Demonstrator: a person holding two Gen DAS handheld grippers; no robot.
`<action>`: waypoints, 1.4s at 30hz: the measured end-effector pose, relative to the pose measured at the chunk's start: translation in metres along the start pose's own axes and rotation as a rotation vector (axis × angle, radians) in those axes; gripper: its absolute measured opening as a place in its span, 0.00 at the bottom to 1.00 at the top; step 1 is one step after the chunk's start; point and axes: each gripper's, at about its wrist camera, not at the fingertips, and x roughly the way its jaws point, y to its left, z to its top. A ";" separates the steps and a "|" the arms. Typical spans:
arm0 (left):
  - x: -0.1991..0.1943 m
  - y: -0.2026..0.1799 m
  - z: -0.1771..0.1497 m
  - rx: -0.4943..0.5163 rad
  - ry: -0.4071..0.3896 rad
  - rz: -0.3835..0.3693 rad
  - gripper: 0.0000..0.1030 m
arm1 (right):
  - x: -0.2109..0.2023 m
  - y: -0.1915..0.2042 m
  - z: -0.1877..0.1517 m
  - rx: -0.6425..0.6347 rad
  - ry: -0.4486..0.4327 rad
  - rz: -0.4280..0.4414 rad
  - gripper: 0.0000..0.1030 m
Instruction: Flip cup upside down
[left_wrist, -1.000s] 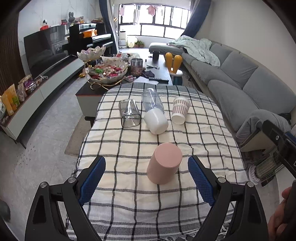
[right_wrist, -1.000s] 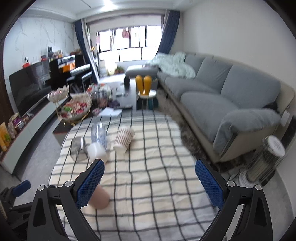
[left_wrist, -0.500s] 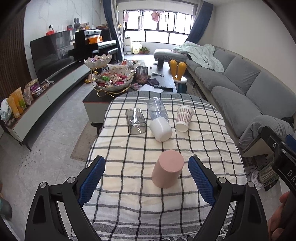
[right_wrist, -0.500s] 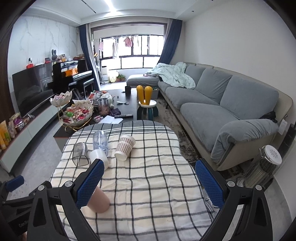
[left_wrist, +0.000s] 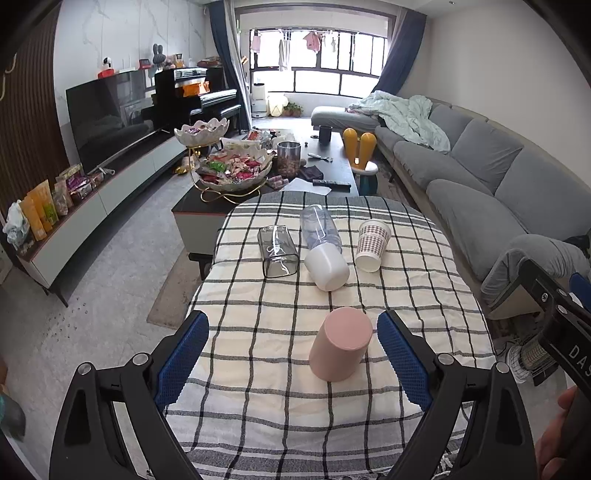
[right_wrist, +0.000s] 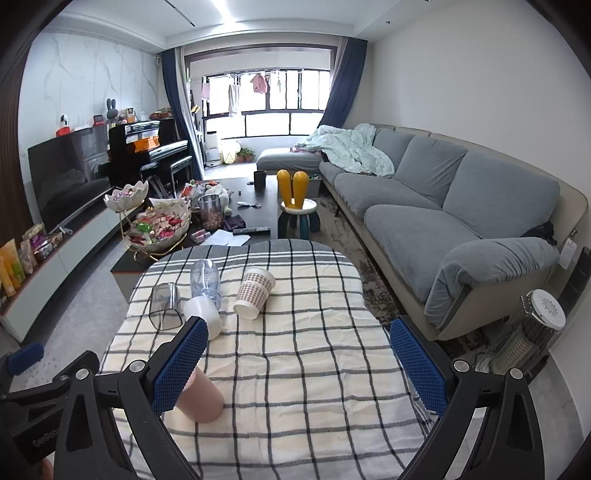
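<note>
Left gripper (left_wrist: 291, 350) has drawn back and risen over the last second; the table now sits lower in its view, the pink cup (left_wrist: 340, 344) smaller. Its jaws stand wide apart, empty. The cup stands base-up on the checked tablecloth (left_wrist: 258, 398), between the blue pads but touching neither. Right gripper (right_wrist: 295, 363) also spread, holding nothing, has lifted clear above the near table edge. Judgement: this cup looks already inverted. Glass tumbler (left_wrist: 277, 251), white cup (left_wrist: 327, 267) and patterned paper cup (left_wrist: 372, 245) lie on their sides further back.
</note>
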 end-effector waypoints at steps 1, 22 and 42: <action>0.000 0.000 0.000 0.000 0.000 0.000 0.91 | 0.000 0.001 0.000 -0.001 0.000 0.001 0.97; -0.005 -0.002 0.001 0.003 -0.030 0.020 0.91 | -0.001 0.001 -0.001 0.001 0.001 0.003 0.97; -0.012 -0.003 0.003 0.008 -0.071 0.041 0.92 | -0.001 0.001 -0.001 0.003 0.002 0.003 0.97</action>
